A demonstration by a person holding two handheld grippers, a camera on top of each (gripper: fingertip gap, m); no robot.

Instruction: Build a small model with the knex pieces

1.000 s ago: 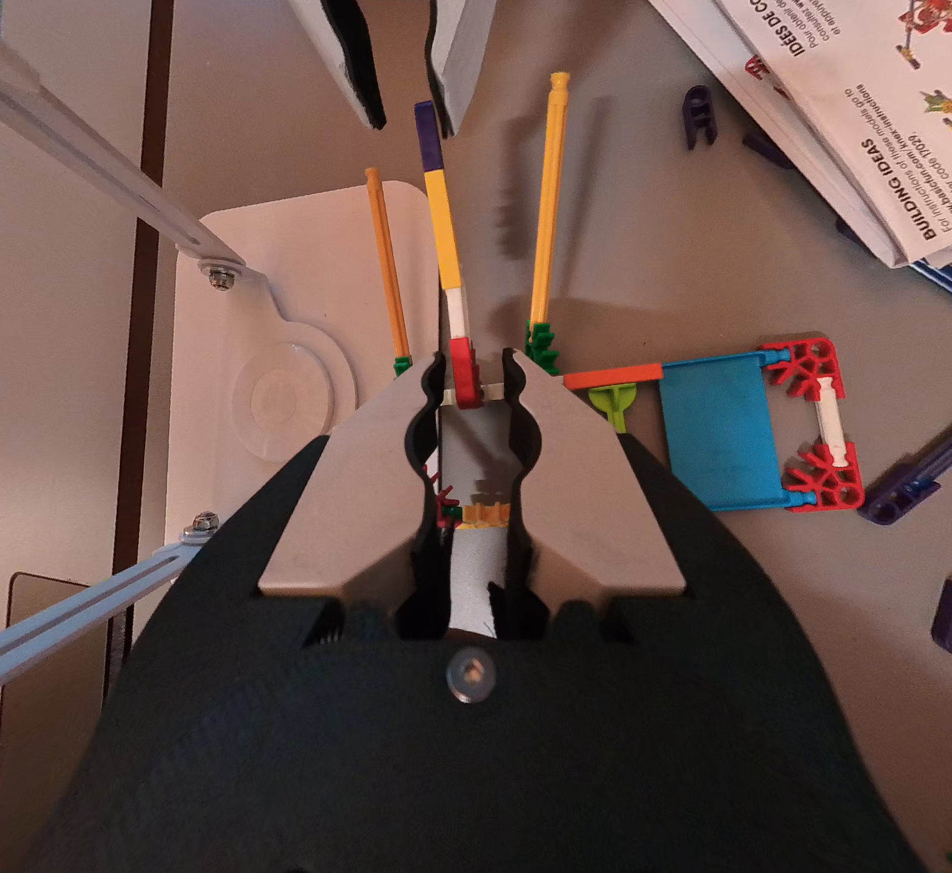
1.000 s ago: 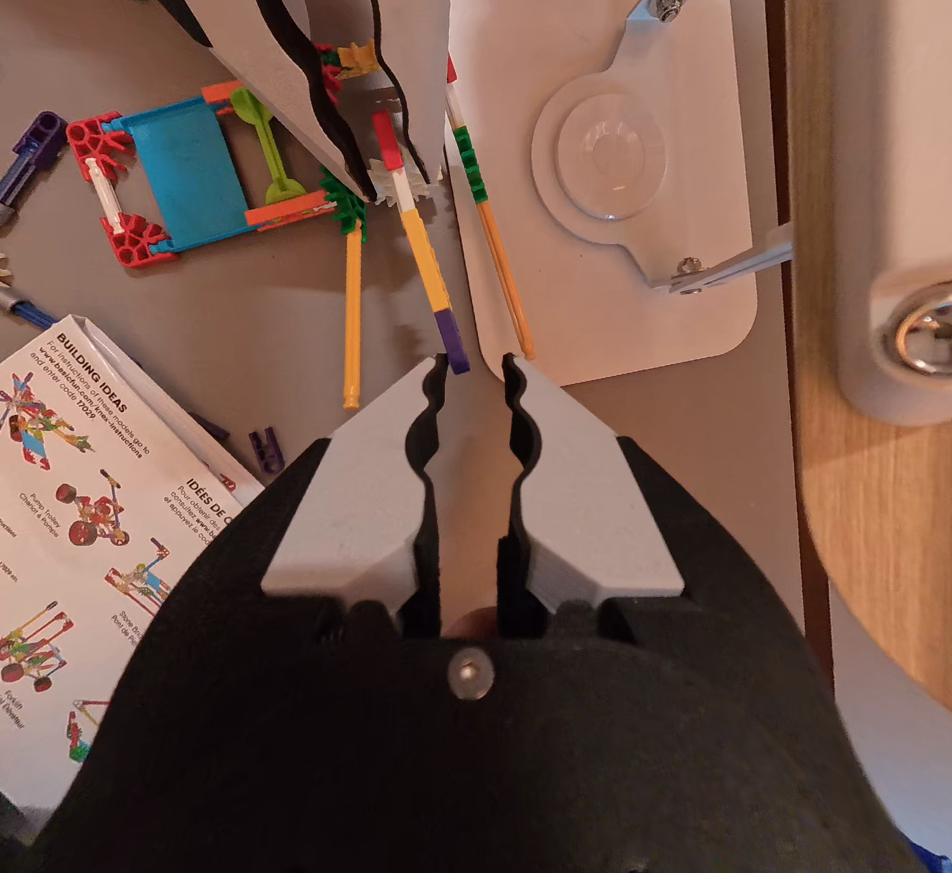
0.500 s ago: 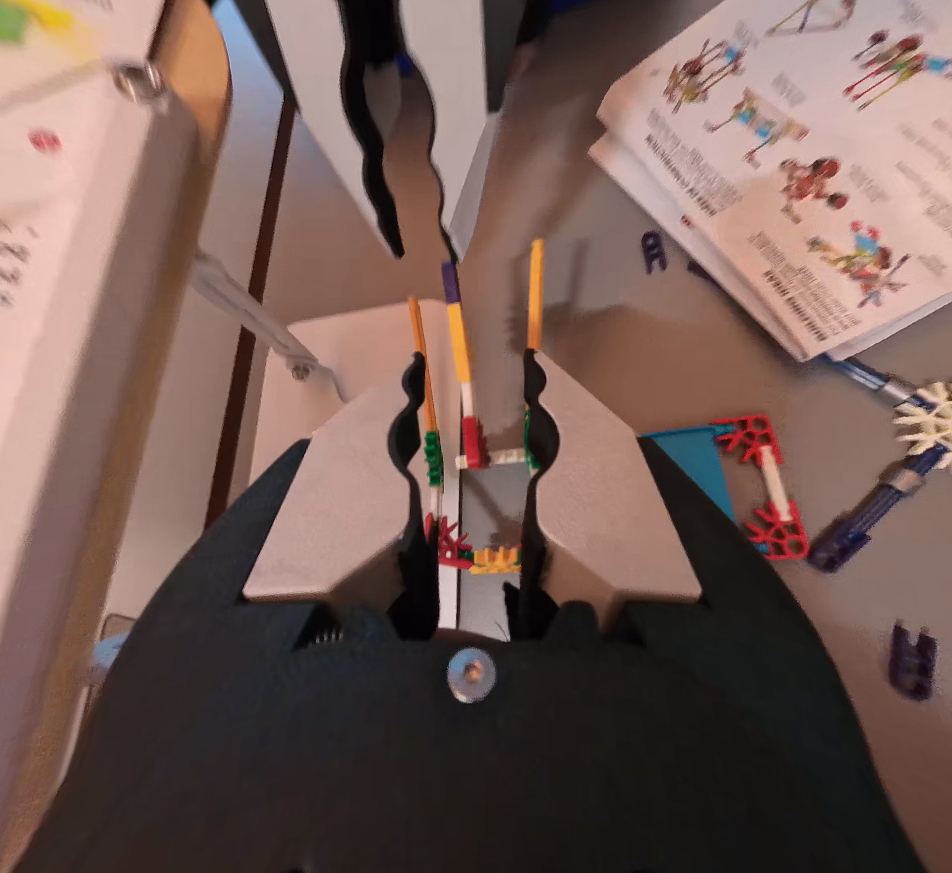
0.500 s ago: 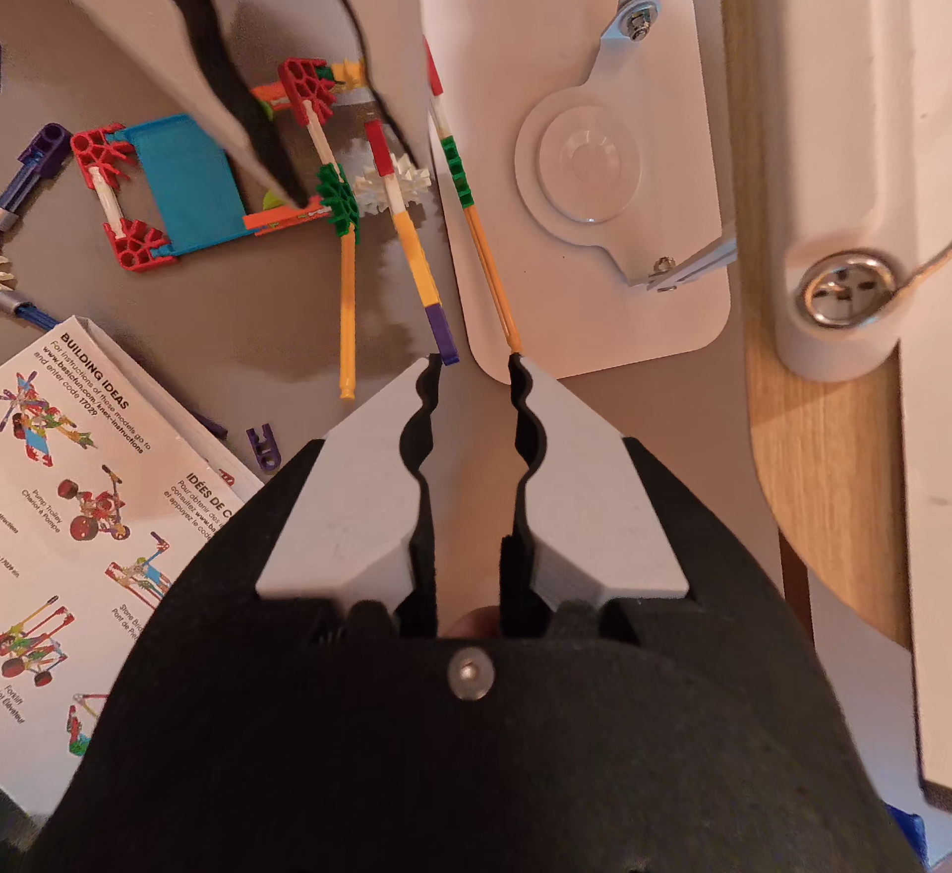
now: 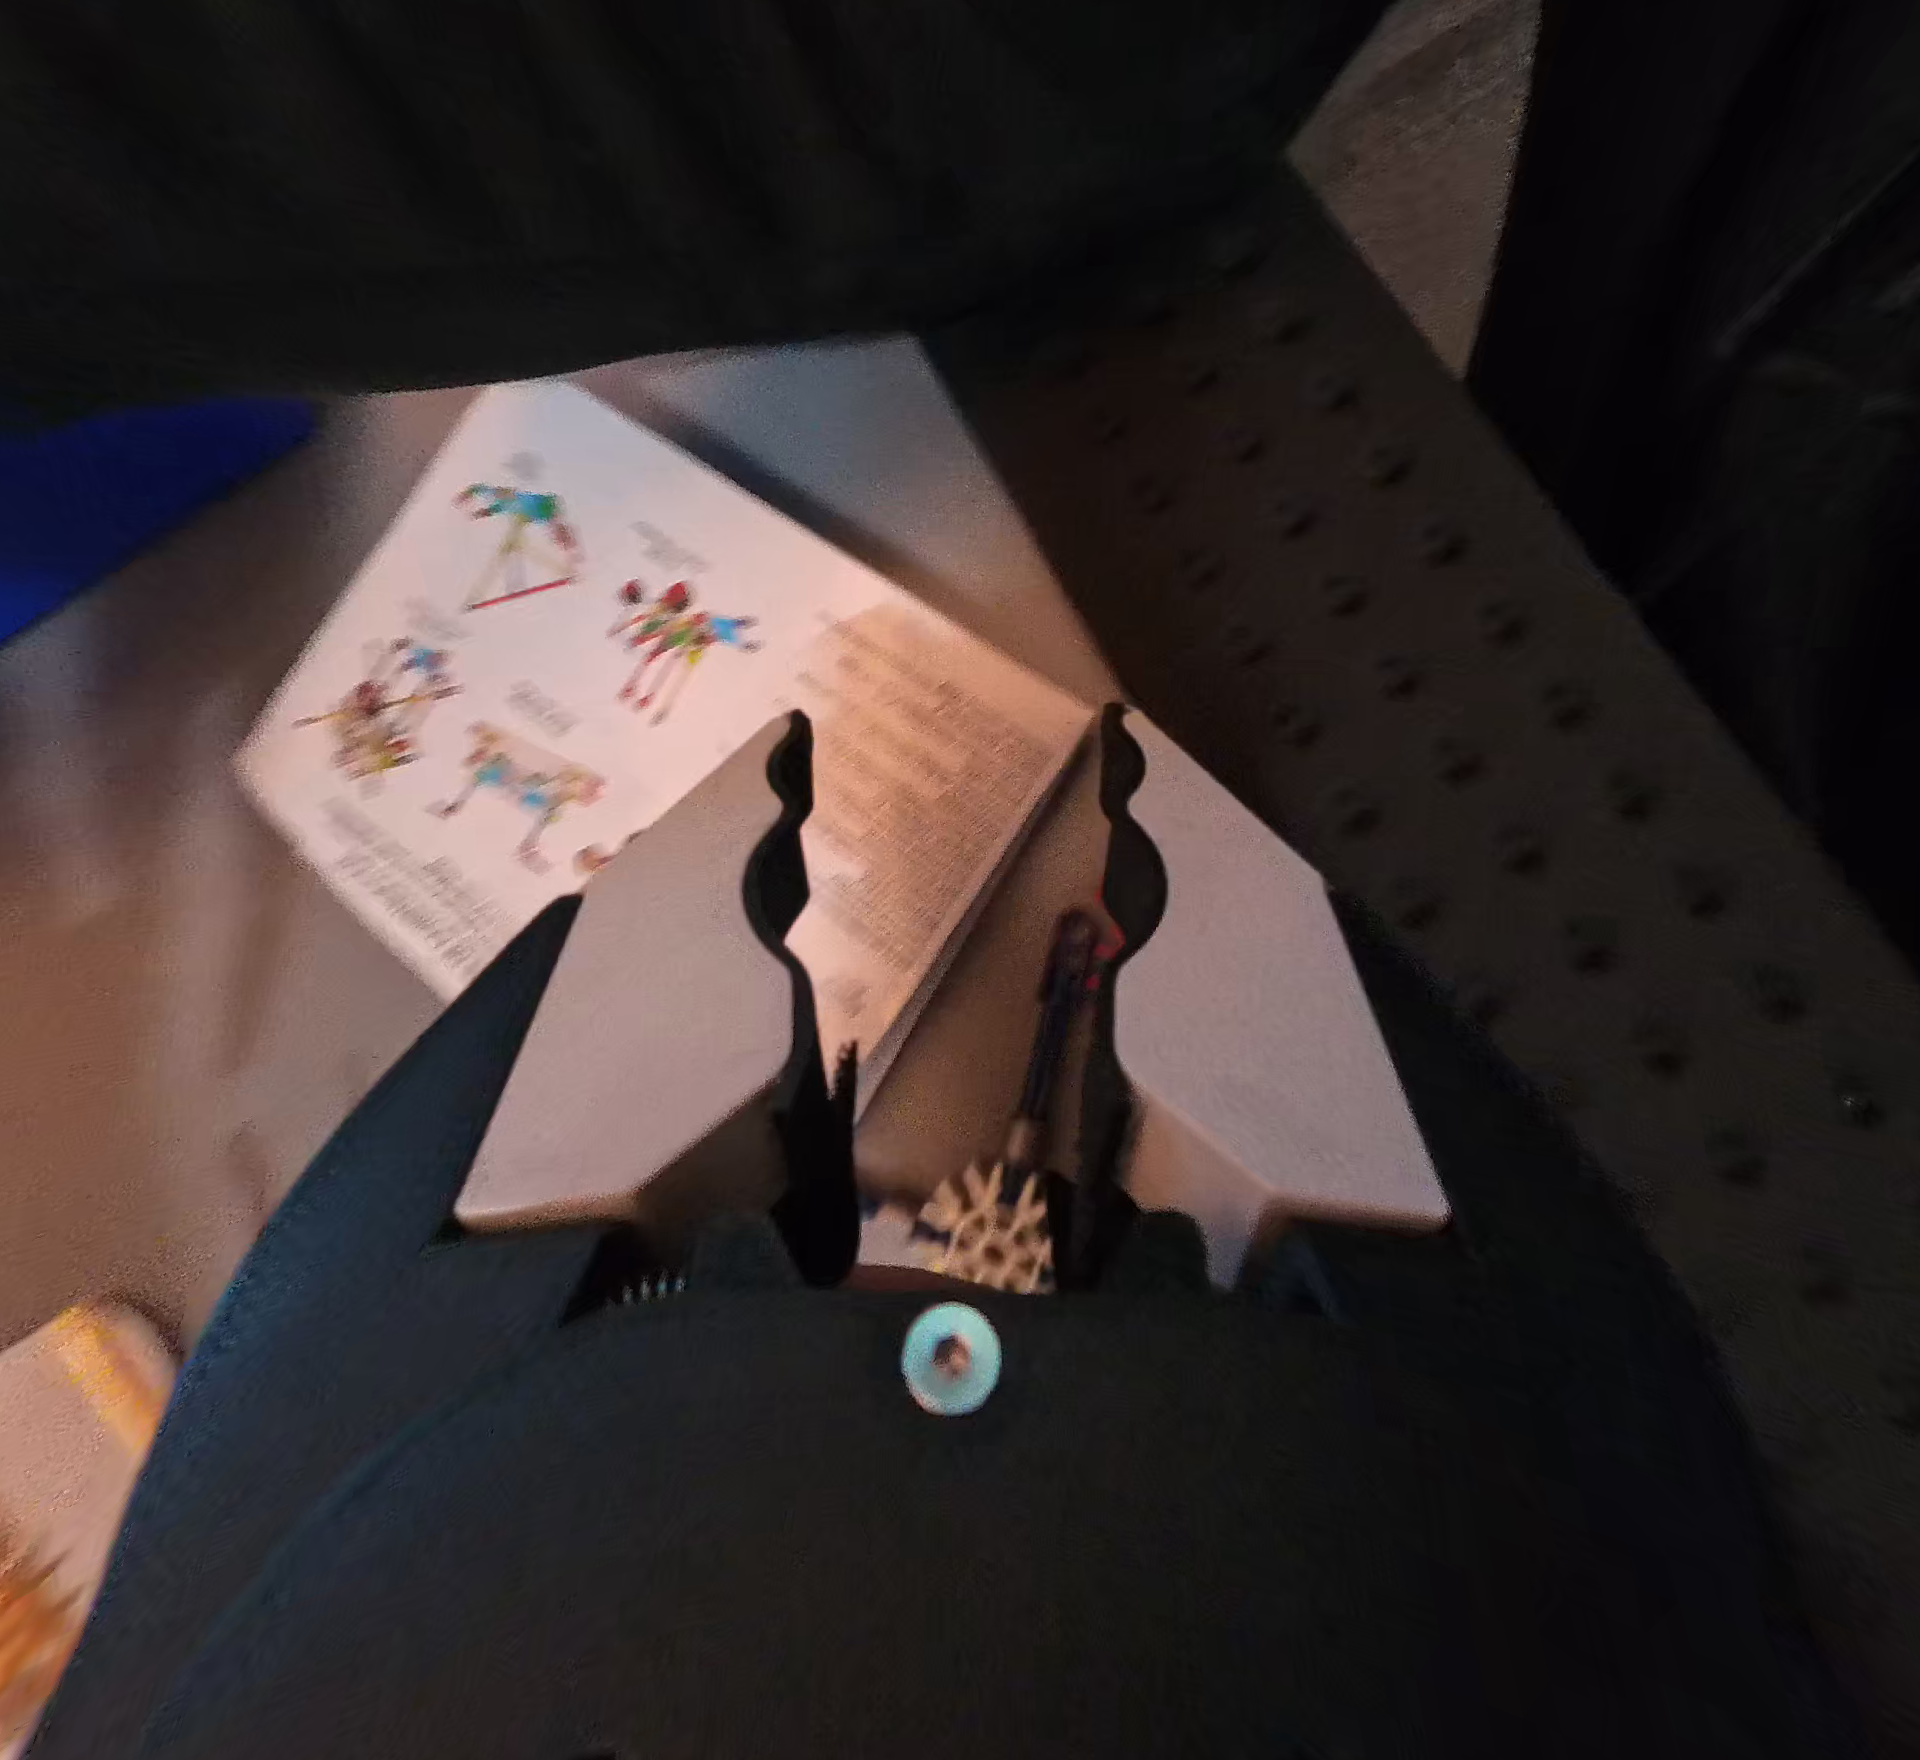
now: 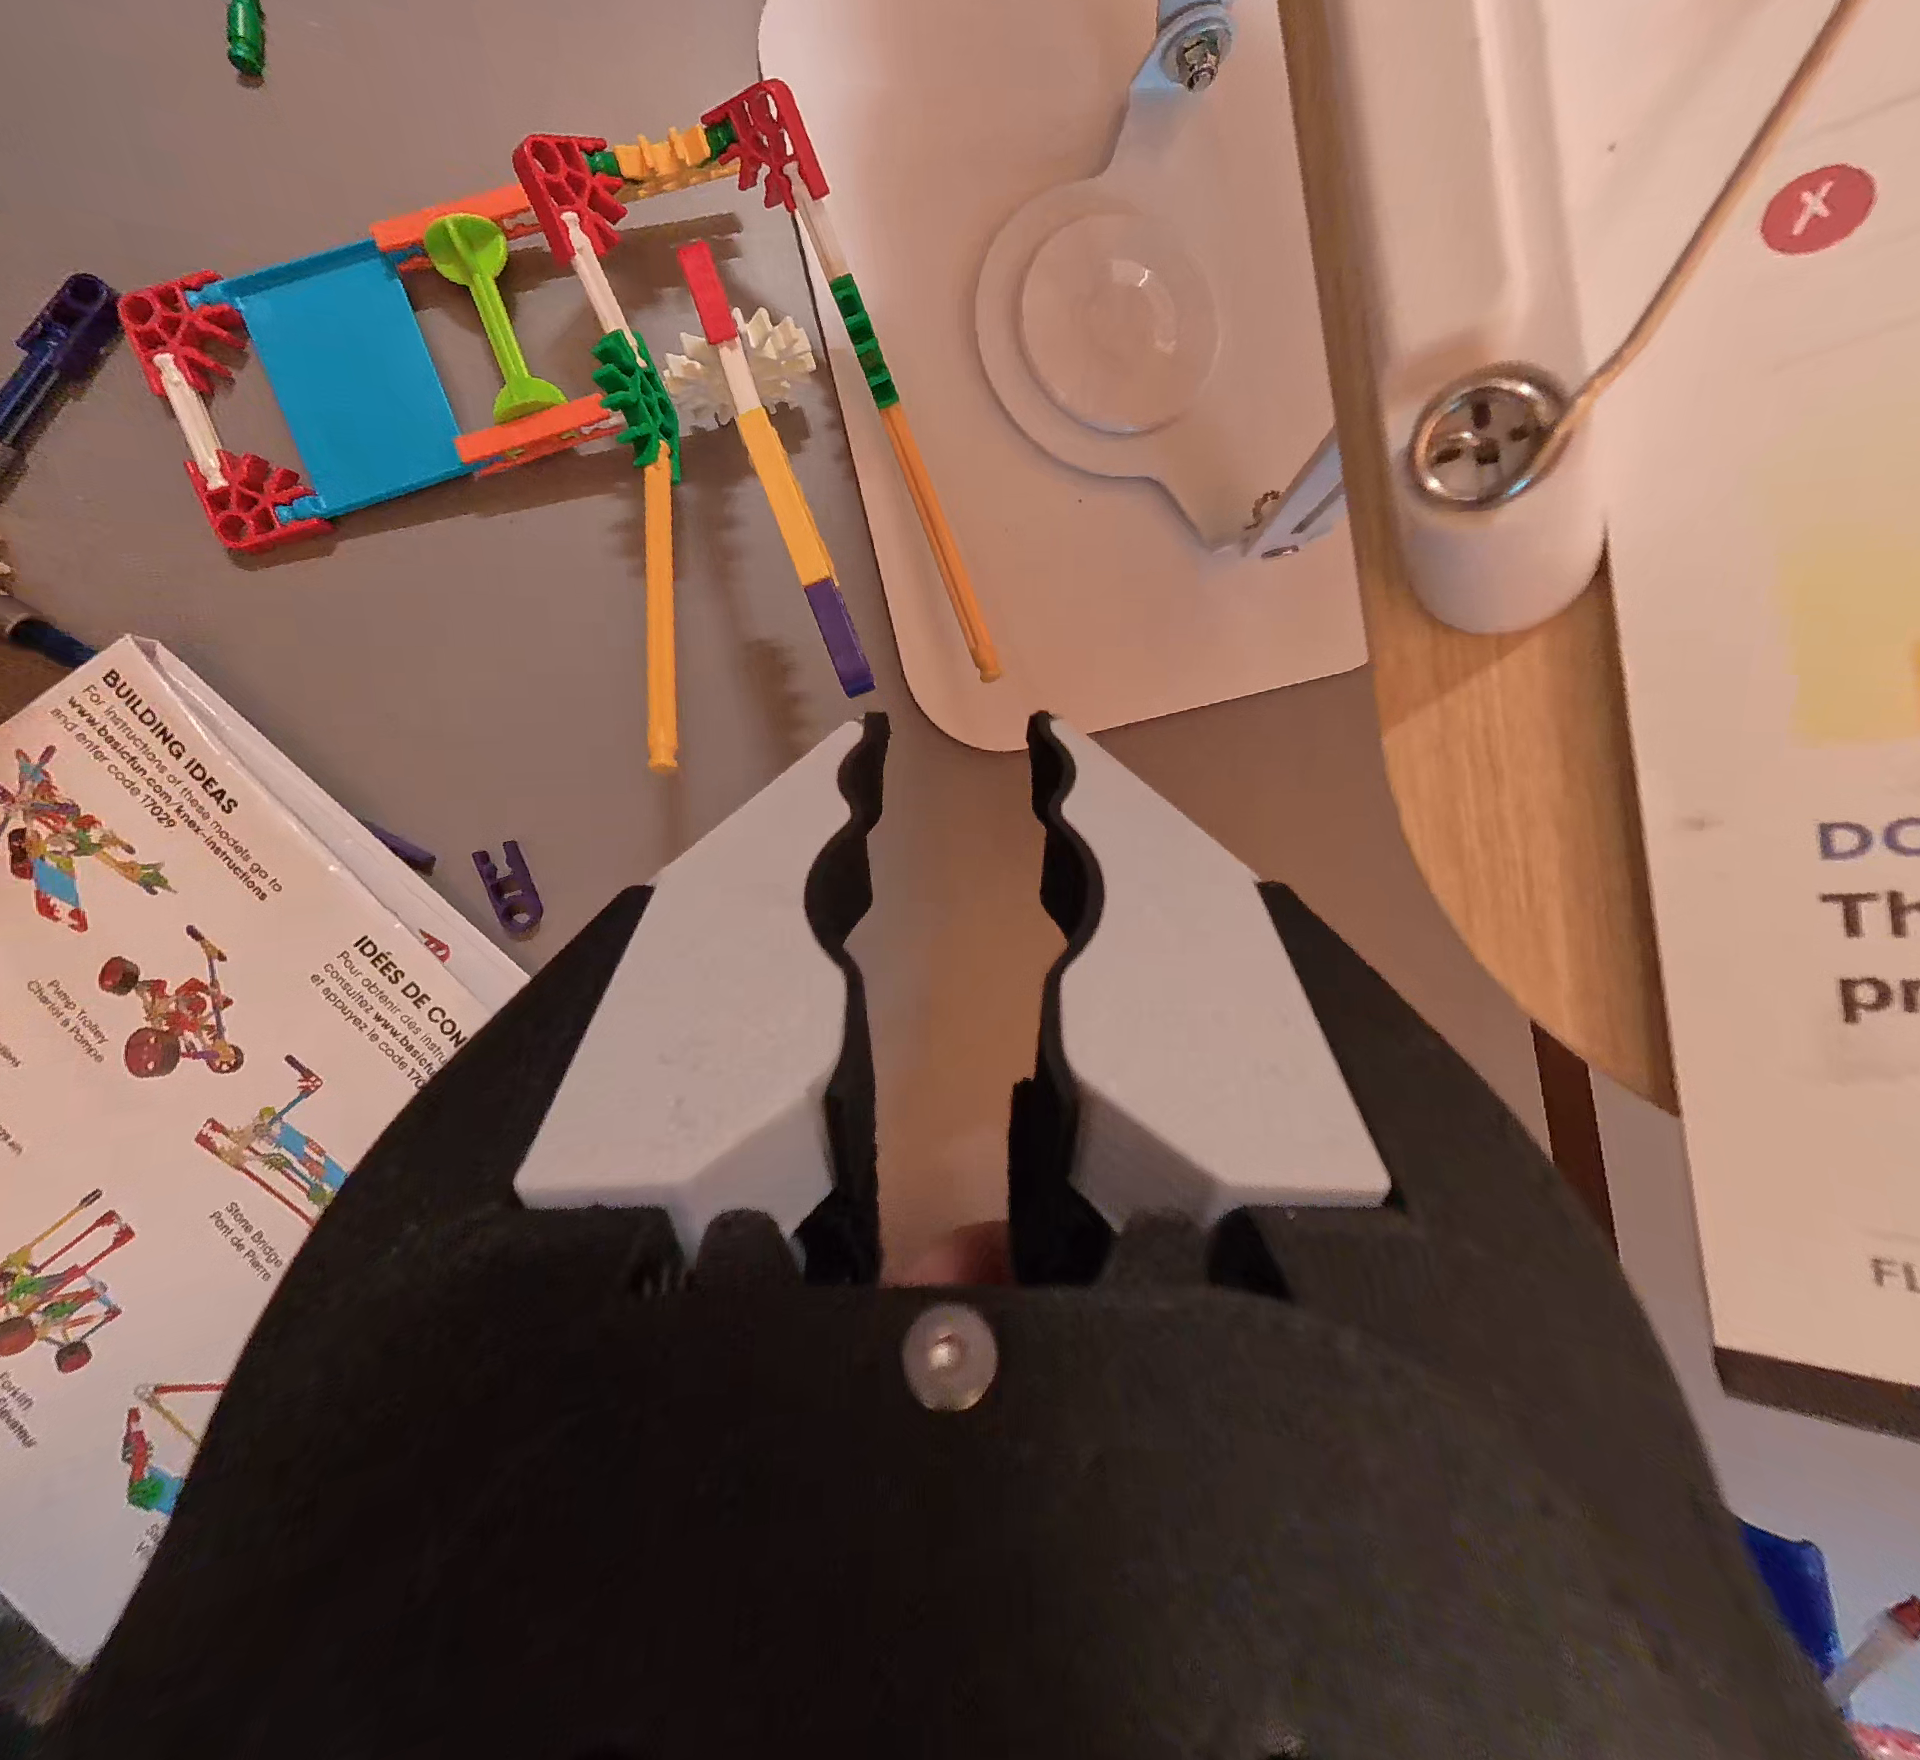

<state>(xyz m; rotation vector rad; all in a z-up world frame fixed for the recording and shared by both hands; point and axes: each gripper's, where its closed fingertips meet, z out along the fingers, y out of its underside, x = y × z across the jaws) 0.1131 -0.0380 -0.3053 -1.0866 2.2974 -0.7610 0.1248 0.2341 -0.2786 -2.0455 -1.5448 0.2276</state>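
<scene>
A colourful rod-and-connector toy model (image 6: 343, 380) lies on the grey table, with a blue panel, red corner connectors, a white snowflake connector and three long yellow and orange rods. One rod rests on a white base plate (image 6: 1091, 567). My right gripper (image 6: 958, 723) is open and empty, its tips just short of the rod ends and the plate's corner. My left gripper (image 5: 956, 723) is open and holds nothing. It hovers over an instruction booklet (image 5: 582, 671) in a blurred view. A white snowflake connector (image 5: 987, 1222) on a dark rod shows through its gap.
The booklet (image 6: 156, 1035) lies at the lower left of the right wrist view. A purple clip (image 6: 509, 889) and a green piece (image 6: 244, 27) lie loose. A wooden board with a white panel (image 6: 1507, 827) stands right. A perforated grey board (image 5: 1403, 671) rises right of the left gripper. My left tips are roughly 12 cm from the white snowflake connector (image 5: 987, 1222). The colourful rod-and-connector toy model (image 6: 343, 380) lies around 15 cm away from my right fingertips.
My left gripper opened, let go of the toy model and swung away over the booklet. The model now lies free on the table. My right gripper drew back a little.
</scene>
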